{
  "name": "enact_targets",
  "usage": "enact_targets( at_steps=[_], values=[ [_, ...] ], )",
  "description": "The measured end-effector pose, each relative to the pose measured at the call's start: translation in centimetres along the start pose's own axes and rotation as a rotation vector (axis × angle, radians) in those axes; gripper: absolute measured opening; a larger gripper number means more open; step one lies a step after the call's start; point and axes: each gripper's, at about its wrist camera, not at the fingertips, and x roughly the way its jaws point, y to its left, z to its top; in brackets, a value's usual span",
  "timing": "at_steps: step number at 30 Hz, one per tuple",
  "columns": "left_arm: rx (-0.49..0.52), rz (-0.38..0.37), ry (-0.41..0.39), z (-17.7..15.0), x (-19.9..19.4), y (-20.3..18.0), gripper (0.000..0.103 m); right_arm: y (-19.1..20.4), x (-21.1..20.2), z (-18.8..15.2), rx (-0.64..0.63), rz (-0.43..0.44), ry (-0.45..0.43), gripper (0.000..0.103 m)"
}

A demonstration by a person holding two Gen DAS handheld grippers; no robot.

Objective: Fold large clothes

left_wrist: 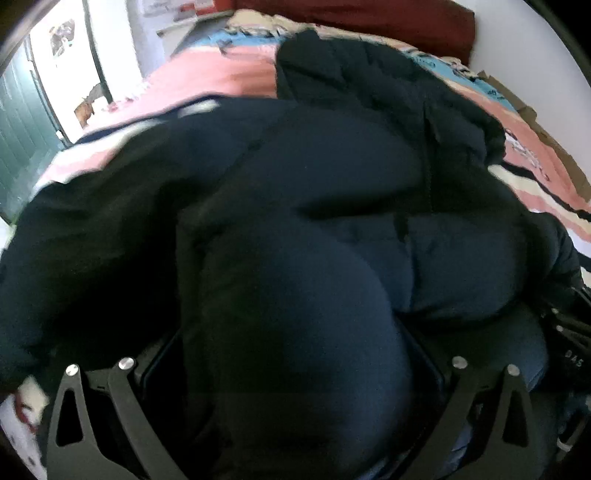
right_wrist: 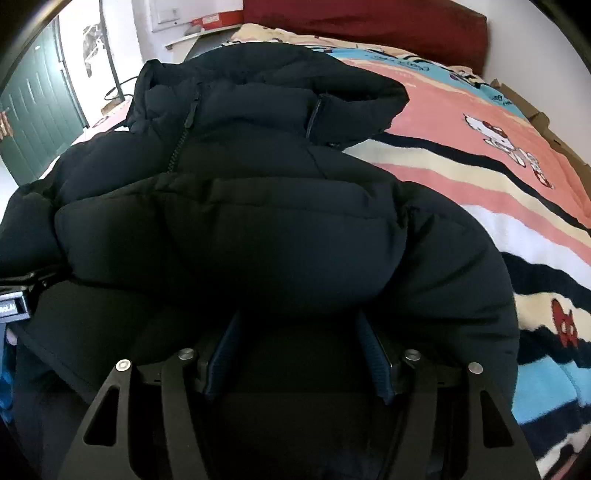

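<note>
A big dark navy puffer jacket [left_wrist: 332, 166] lies on the bed and fills most of both views. My left gripper [left_wrist: 295, 347] is shut on a thick fold of it, and the fabric bulges up between the fingers and hides the pads. In the right wrist view the jacket [right_wrist: 258, 221] lies with its hood [right_wrist: 258, 74] and zipper [right_wrist: 184, 133] at the far end. My right gripper [right_wrist: 297, 325] stands open at the near hem. Its blue ribbed pads [right_wrist: 221, 354] show bare, and a padded roll lies just beyond the tips.
The bed carries a striped pink, cream and blue cartoon blanket [right_wrist: 461, 147], with bare blanket to the jacket's right. A dark red pillow [right_wrist: 369, 26] lies at the head. A green door [right_wrist: 37, 122] stands at the left. Part of the left gripper's body [right_wrist: 14, 306] shows at the left edge.
</note>
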Motion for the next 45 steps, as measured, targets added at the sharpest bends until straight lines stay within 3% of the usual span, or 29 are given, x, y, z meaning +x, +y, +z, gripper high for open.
enact_targets(
  at_steps=[4, 6, 8, 9, 13, 17, 23, 29, 33, 39, 40, 41, 42, 43, 45],
  values=[
    [-0.035, -0.014, -0.068, -1.0, -3.3, 1.1, 0.103, 0.3, -3.6, -0.5, 0.009, 0.006, -0.065, 0.06],
    [-0.044, -0.017, -0.029, -1.4, -2.9, 1.4, 0.103, 0.4, -4.4, -0.9, 0.018, 0.024, -0.074, 0.062],
    [-0.035, -0.044, 0.045, -1.7, -1.4, 1.3, 0.103, 0.7, -3.7, -1.8, 0.016, 0.034, -0.033, 0.063],
    [-0.038, -0.047, 0.045, -1.7, -1.4, 1.4, 0.103, 0.8, -3.3, -2.0, 0.009, 0.029, -0.019, 0.064],
    [-0.069, -0.062, -0.028, -1.8, -4.5, 2.7, 0.103, 0.8, -2.5, -1.7, 0.008, 0.013, 0.024, 0.065],
    [-0.146, -0.063, -0.095, -2.4, -8.8, 6.1, 0.103, 1.6, -4.3, -1.6, -0.011, -0.011, -0.001, 0.065],
    [-0.359, -0.039, -0.11, -6.0, -14.1, 16.1, 0.103, 4.0, -8.9, -2.0, -0.031, 0.022, -0.062, 0.065],
    [-0.673, 0.045, 0.002, -11.4, -13.8, 29.6, 0.101, 6.9, -11.0, -3.2, -0.027, 0.086, -0.029, 0.066],
    [-0.789, 0.134, 0.028, -13.3, -13.8, 35.4, 0.101, 7.9, -11.7, -4.7, -0.016, 0.091, -0.004, 0.066],
    [-0.983, 0.088, 0.017, -15.6, -13.0, 41.9, 0.1, 7.8, -13.0, -6.1, 0.003, 0.077, 0.003, 0.066],
    [-1.007, 0.072, 0.002, -15.8, -12.8, 42.8, 0.098, 7.8, -13.3, -6.3, 0.006, 0.073, 0.002, 0.066],
    [-1.028, 0.059, -0.012, -16.1, -12.7, 43.4, 0.088, 7.8, -13.6, -6.5, 0.005, 0.069, 0.001, 0.066],
    [-1.054, 0.04, -0.026, -16.3, -12.5, 44.0, 0.069, 7.7, -13.8, -6.6, 0.003, 0.065, -0.001, 0.066],
    [-1.085, 0.017, -0.034, -16.6, -12.3, 44.6, 0.059, 7.8, -14.1, -6.7, -0.001, 0.06, -0.005, 0.066],
    [-1.132, -0.034, -0.054, -16.9, -11.9, 45.5, 0.024, 7.8, -14.6, -6.9, -0.009, 0.051, -0.011, 0.066]
  ],
)
